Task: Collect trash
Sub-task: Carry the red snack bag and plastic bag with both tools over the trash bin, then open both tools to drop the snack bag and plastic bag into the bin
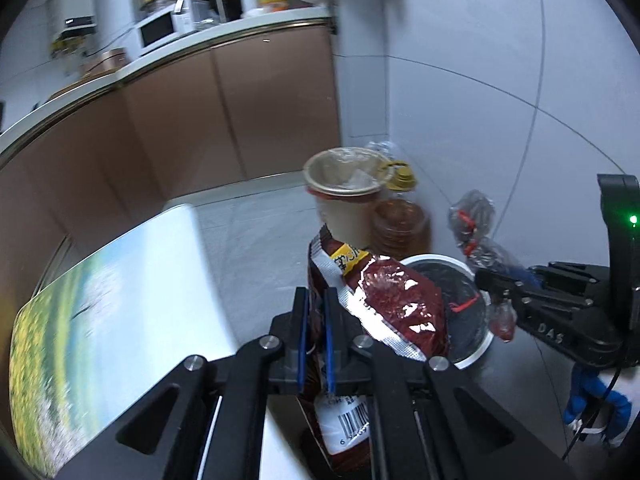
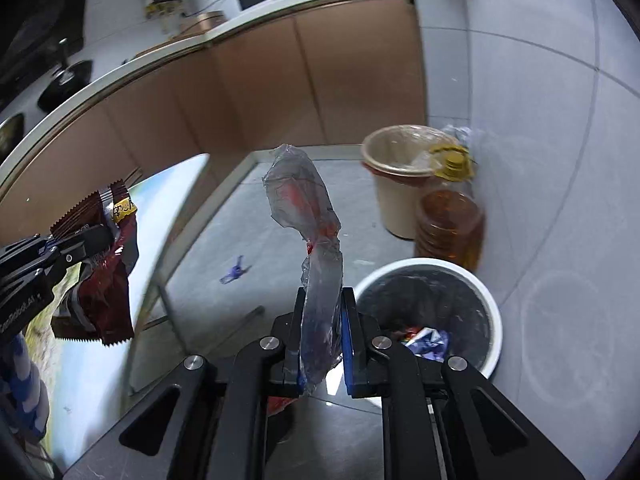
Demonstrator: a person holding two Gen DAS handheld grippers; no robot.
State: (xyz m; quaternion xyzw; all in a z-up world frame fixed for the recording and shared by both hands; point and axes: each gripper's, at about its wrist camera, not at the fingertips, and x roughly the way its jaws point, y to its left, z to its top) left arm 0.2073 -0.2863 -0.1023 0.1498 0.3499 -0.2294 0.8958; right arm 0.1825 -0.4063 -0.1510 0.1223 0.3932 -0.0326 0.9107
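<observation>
Grey floor tiles (image 2: 280, 216) carry white bin (image 2: 494, 304).

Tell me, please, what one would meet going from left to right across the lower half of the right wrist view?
Left gripper holding the red snack wrapper → purple scrap on the floor → clear plastic wrapper in the right gripper → white-rimmed trash bin.

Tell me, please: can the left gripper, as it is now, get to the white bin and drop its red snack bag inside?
Probably yes. The left gripper holds the red snack bag close beside the white bin, whose mouth is open. Only the right gripper, with its clear wrapper, hangs near the rim and may crowd it.
</observation>
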